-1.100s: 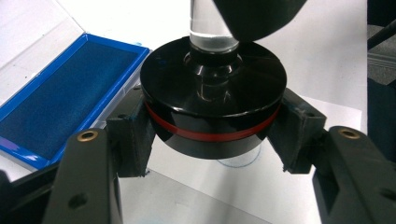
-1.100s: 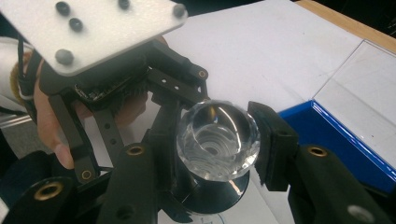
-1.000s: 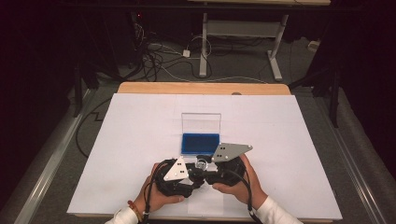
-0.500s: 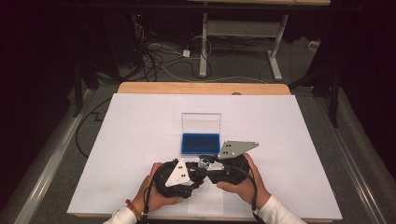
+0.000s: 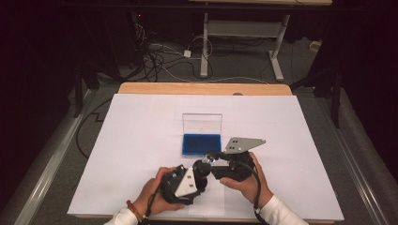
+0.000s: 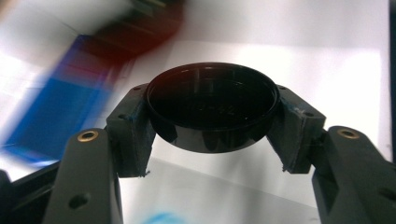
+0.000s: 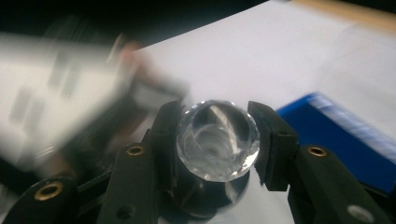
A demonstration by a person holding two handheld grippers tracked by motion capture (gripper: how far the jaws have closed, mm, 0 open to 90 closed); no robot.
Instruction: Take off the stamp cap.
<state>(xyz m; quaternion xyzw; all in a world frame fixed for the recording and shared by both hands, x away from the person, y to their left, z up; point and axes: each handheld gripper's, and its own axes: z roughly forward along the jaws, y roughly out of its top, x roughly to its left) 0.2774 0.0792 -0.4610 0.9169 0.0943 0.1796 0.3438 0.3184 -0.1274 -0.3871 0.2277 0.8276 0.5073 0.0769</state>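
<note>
White table [image 5: 141, 140] below: my left gripper [image 6: 212, 140], clamped on the black base [image 6: 212, 112], has rolled; right gripper [image 7: 217, 144] clamps the crystal ball [image 7: 217, 140] — they are separating.

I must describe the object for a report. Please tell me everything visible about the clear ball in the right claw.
The clear ball looks like cut glass: round, see-through, with many small flat faces that catch light. The right claw is shut on it, one black pad on each side. It is held above the white table, near the blue box. A dark part sits just under it, too blurred to identify.
</note>
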